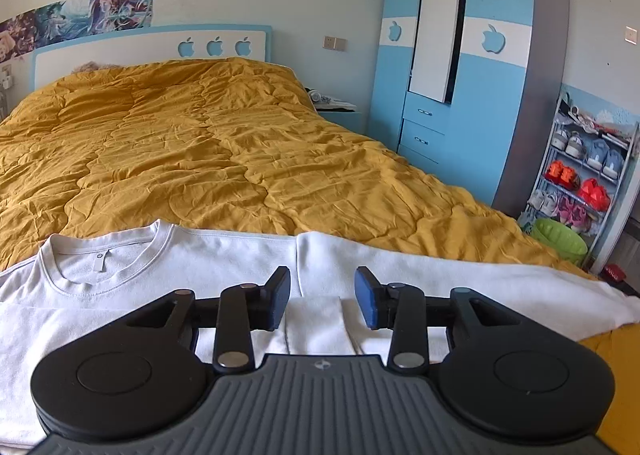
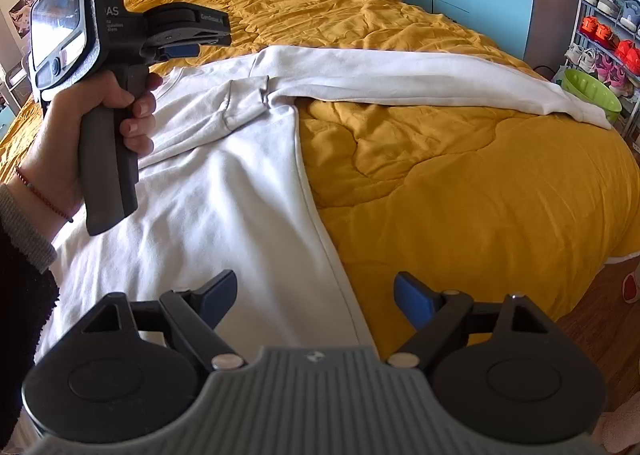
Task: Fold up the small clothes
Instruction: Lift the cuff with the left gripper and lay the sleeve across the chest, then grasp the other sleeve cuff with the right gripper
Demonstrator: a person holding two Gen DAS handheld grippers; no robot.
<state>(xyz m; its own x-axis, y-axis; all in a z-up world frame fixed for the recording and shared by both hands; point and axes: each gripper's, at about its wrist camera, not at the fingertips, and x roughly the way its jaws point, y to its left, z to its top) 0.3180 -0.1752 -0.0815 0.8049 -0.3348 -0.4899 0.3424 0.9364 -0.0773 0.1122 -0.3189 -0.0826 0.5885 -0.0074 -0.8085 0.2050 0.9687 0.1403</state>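
The white sweatshirt point(image 2: 224, 191) lies flat on the bed point(image 2: 460, 183), 1 sleeve point(image 2: 420, 75) extended; judged soft, light, limp; grasp at cuff or hem edge; left gripper point(image 1: 322, 297) hovers level over the shoulder, parted, empty; right gripper point(image 2: 315, 295) wide, empty, above the side seam.

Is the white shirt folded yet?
Partly. One sleeve is folded across the white shirt; the other sleeve is stretched out over the yellow quilt.
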